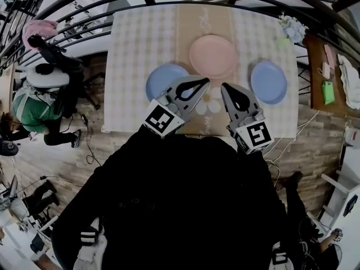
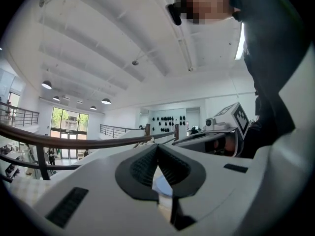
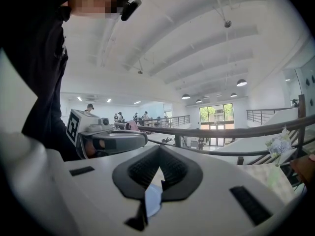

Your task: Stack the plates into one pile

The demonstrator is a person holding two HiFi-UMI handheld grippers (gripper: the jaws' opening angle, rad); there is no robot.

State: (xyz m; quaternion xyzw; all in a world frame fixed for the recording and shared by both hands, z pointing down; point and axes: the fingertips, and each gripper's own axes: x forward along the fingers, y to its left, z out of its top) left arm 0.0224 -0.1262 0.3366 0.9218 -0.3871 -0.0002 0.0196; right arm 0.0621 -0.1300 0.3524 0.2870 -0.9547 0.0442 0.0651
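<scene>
My left gripper and right gripper hover closed, empty, over the table where 3 separate plates lie, left blue, pink, right blue, likely light, stiff, slick, best pinched at rims.

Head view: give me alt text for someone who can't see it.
Three separate plates lie on a checked tablecloth: the left blue plate, the pink plate at centre and farther back, and the right blue plate. The left gripper and right gripper hover shut and empty over the near edge.
</scene>
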